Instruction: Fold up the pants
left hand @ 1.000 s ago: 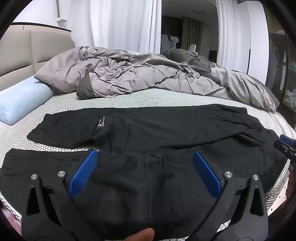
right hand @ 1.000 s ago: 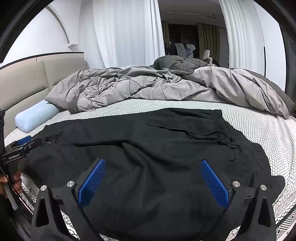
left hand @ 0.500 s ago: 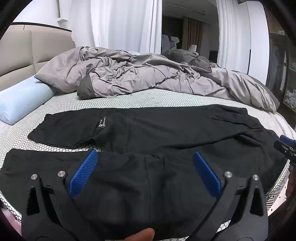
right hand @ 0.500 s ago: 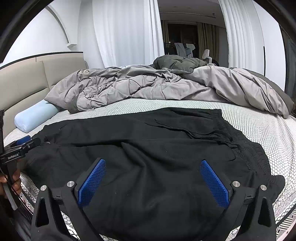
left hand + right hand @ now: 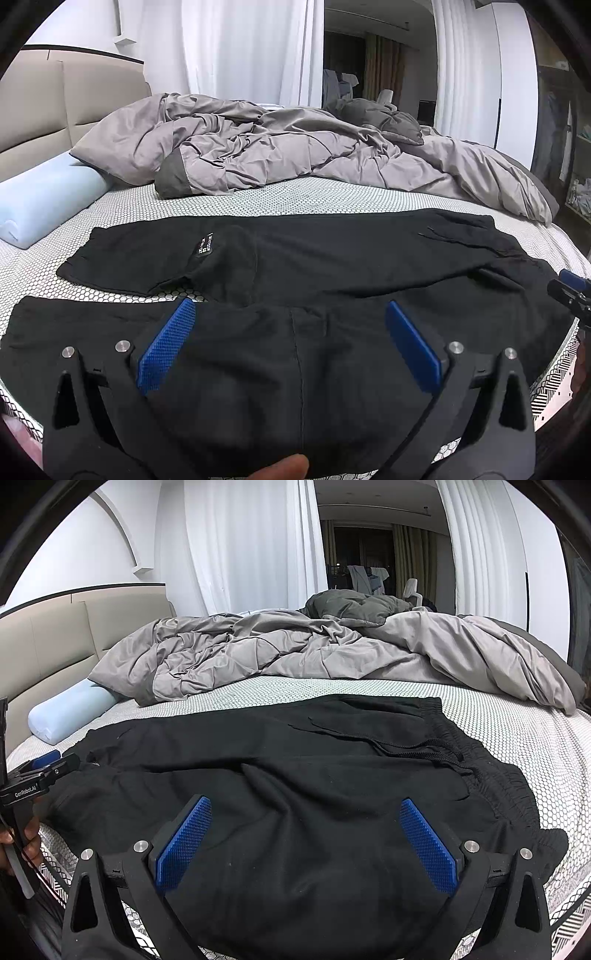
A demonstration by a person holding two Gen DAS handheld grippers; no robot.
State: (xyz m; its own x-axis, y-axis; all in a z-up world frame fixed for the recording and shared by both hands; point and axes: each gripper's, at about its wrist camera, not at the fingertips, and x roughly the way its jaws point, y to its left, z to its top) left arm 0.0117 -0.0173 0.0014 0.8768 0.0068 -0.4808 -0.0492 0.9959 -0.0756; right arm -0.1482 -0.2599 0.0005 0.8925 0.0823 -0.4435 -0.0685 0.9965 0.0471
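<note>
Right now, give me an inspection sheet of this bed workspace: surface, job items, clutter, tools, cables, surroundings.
Surface: bed sheet with a small hexagon print, bare between pants and duvet.
Job's things: black pants spread flat, legs apart, waistband with drawstring at the right; not yet folded.
Clutter: crumpled grey duvet at the far side; pale blue bolster pillow at the left.
Tools: left tool open, above a pant leg; right tool open, above the seat area; neither grips cloth.
Cables: nothing seen.
Surroundings: beige headboard, white curtains, dark doorway beyond.
</note>
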